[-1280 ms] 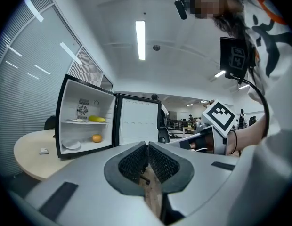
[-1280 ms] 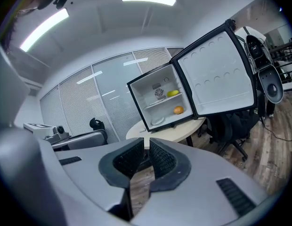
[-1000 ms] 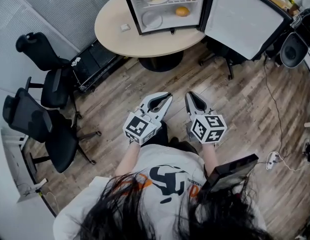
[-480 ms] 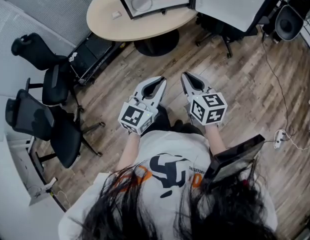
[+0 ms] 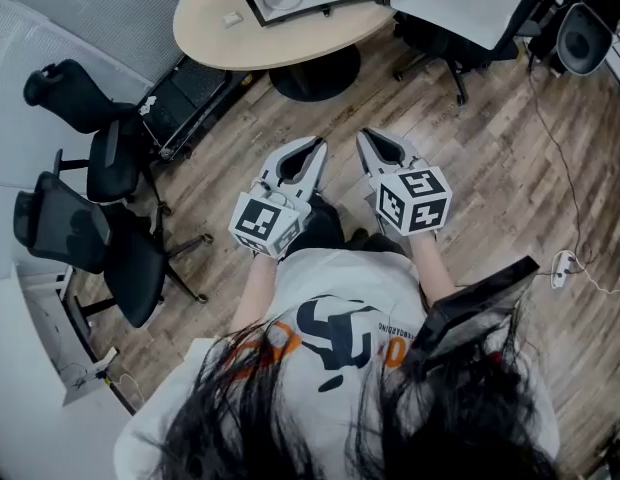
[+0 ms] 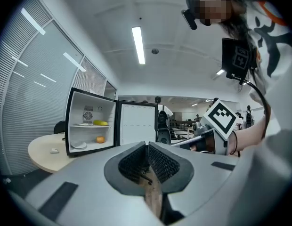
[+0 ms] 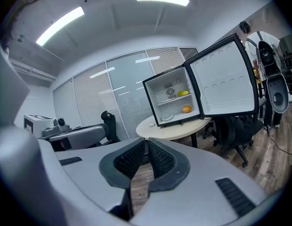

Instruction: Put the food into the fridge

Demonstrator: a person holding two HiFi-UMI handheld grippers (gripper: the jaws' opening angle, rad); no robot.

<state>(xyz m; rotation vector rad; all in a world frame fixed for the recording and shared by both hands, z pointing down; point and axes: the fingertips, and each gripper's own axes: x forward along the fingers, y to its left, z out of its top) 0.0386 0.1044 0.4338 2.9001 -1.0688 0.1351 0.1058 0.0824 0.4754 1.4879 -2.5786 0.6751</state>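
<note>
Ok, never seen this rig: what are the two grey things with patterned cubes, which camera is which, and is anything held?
No robot arm: a person holds the left gripper and the right gripper by hand; the cubes are part of them. The top-down picture is from a head camera; the other two look along each gripper's jaws. Both pairs of jaws are shut and empty. Ahead, an open fridge stands on a round table, with a yellow fruit, an orange fruit and a plate inside.
</note>
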